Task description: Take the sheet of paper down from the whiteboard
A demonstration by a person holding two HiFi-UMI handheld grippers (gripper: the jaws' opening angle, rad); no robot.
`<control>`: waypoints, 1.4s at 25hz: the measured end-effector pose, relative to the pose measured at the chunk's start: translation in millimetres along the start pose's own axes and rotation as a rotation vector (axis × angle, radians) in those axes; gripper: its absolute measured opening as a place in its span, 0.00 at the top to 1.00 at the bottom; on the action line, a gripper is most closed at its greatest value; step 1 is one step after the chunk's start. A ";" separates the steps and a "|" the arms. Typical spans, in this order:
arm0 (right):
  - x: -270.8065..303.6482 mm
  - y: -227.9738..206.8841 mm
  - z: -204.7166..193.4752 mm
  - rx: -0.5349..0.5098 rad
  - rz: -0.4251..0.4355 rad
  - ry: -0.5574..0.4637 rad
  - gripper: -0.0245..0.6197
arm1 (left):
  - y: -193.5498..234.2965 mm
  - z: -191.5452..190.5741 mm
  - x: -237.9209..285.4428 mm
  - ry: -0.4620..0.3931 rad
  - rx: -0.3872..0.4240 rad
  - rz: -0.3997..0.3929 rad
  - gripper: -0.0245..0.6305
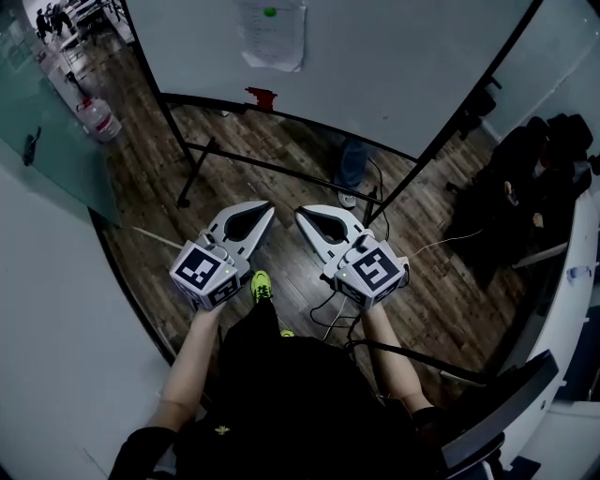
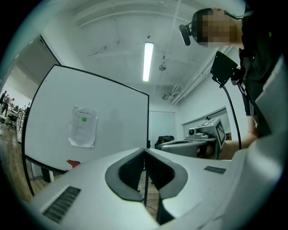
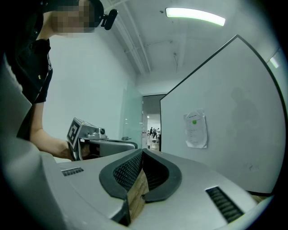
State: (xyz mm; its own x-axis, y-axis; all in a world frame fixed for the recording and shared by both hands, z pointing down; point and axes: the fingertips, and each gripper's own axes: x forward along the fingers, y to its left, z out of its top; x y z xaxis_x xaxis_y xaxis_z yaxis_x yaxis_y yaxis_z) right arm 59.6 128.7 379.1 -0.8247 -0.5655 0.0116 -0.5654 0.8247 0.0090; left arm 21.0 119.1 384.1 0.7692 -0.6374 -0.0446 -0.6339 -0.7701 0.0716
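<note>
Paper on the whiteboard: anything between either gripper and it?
Nothing visible. The left gripper and right gripper, both shut and empty, sit short of the whiteboard, with only open air up to the sheet of paper. A green magnet sits at its top.

The left claw point(image 1: 265, 208) and the right claw point(image 1: 302, 213) are light grey. Each one has dark grey pads point(image 2: 126, 174). The right claw's pads show a tiny criss-cross pattern. Behind each claw sits a cube point(image 1: 206, 272) with black and white squares.

Far in front of the claws, the whiteboard point(image 1: 394, 56) is white with a black frame. The sheet of paper point(image 1: 273, 42) on it is white, with a green dot point(image 1: 270, 12) near its top. A red thing point(image 1: 262, 97) sits below the paper.

Under the claws, the floor point(image 1: 281, 141) is brown wood in long planks. Just behind the left claw, a shoe point(image 1: 261, 284) is bright yellow-green. The person's clothes point(image 1: 281, 394) are black.
</note>
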 end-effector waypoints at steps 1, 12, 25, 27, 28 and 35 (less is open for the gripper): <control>2.4 -3.2 0.5 0.001 -0.003 0.001 0.96 | 3.2 1.0 2.4 -0.001 -0.003 0.000 0.93; 36.1 -24.4 1.9 0.015 0.013 0.006 0.96 | 37.3 2.7 21.2 0.010 -0.010 -0.012 0.93; 114.0 -76.3 8.3 0.023 -0.023 0.003 0.96 | 119.9 17.5 56.2 0.012 0.023 -0.046 0.93; 126.2 -86.0 9.5 0.025 -0.030 0.000 0.96 | 133.6 18.0 61.8 0.012 0.017 -0.057 0.93; 132.2 -90.0 10.3 0.019 -0.028 0.000 0.96 | 139.5 19.1 64.4 0.013 0.020 -0.063 0.93; 169.7 -116.1 12.2 0.025 -0.064 0.001 0.96 | 180.9 22.4 78.0 0.006 0.021 -0.093 0.93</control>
State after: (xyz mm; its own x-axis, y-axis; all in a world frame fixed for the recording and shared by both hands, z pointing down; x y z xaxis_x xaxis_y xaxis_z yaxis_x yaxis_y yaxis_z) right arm -14.8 -62.9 367.9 -0.7869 -0.6169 0.0126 -0.6170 0.7868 -0.0154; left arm -35.4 -70.6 371.3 0.8252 -0.5630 -0.0445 -0.5612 -0.8263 0.0466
